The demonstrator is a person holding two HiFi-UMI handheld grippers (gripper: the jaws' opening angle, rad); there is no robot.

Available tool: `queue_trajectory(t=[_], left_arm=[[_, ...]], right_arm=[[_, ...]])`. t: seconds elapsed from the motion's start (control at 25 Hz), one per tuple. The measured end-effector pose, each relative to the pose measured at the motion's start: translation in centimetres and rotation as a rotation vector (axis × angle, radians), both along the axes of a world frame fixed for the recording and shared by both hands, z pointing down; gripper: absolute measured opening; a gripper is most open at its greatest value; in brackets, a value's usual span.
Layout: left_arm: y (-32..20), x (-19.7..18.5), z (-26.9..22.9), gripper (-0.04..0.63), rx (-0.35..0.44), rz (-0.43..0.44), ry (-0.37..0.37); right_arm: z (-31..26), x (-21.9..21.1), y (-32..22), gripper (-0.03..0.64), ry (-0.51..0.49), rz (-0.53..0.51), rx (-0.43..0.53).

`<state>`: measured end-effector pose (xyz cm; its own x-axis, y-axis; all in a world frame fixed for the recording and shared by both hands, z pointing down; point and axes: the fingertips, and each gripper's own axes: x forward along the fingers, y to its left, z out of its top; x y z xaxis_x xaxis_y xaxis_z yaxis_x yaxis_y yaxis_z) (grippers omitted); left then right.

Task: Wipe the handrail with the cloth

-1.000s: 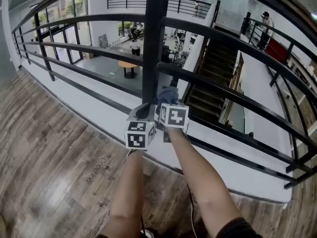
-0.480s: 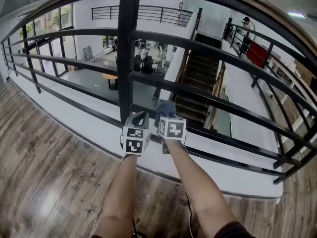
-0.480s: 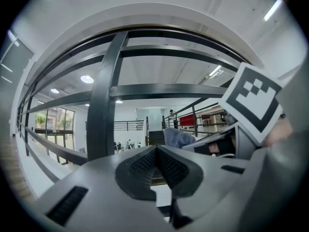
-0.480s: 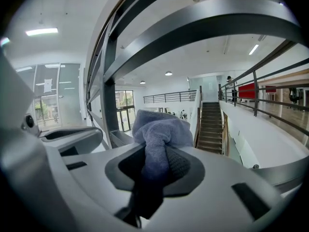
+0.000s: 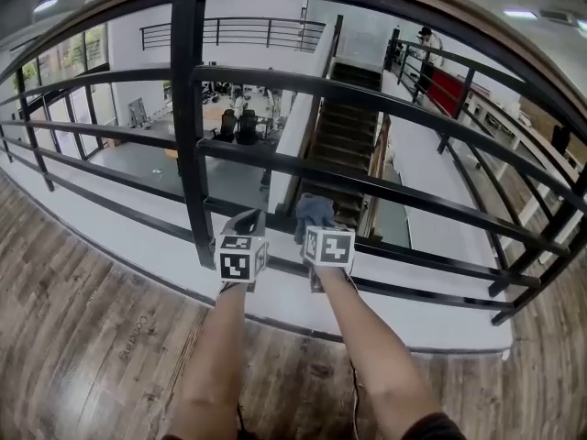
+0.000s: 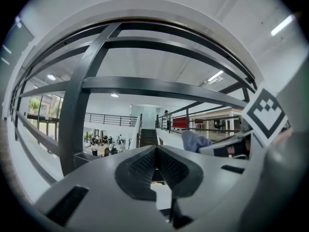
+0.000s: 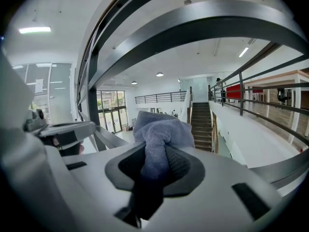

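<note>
A black metal railing of horizontal bars (image 5: 385, 94) runs across in front of me, under a curved top handrail (image 7: 203, 23). My right gripper (image 5: 317, 220) is shut on a grey-blue cloth (image 5: 315, 209), which bunches out between its jaws (image 7: 159, 129) at the level of the lower bars. Close on its left, my left gripper (image 5: 248, 222) is shut with nothing in it; in the left gripper view its jaws (image 6: 155, 161) meet, and the cloth (image 6: 193, 140) shows to the right.
A thick vertical post (image 5: 191, 117) stands just left of the left gripper. Below the railing lie a white ledge (image 5: 110, 236) and a wooden floor (image 5: 73, 337). Beyond are an open atrium and a staircase (image 5: 344, 149), with people far off.
Both grippers have shifted to the right along the railing, so the post now lies left of them. The cloth stays held in the right gripper.
</note>
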<state>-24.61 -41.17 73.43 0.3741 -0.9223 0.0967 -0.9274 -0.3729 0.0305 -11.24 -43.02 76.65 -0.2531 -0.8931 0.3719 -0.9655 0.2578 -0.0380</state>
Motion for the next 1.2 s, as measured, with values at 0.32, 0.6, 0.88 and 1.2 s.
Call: queue_trajectory(t=[0.32, 0.6, 0.88, 1.2], left_arm=[[0.7, 5.5, -1.2, -0.003, 0.023, 0.049, -0.018], [2.2, 13.0, -1.0, -0.003, 0.008, 0.142, -0.032], [2.7, 19.5, 0.1, -0.003, -0.033, 0.199, 0.019], [5.1, 27.9, -0.4, -0.003, -0.04, 0.261, -0.001]], right_arm=[[-0.3, 8.5, 2.0, 0.091, 0.023, 0.062, -0.006], [-0.4, 16.9, 4.3, 0.091, 0.042, 0.123, -0.001], [-0.1, 25.5, 6.5, 0.091, 0.049, 0.192, -0.006], [-0.1, 37.5, 9.7, 0.091, 0.069, 0.293, -0.001]])
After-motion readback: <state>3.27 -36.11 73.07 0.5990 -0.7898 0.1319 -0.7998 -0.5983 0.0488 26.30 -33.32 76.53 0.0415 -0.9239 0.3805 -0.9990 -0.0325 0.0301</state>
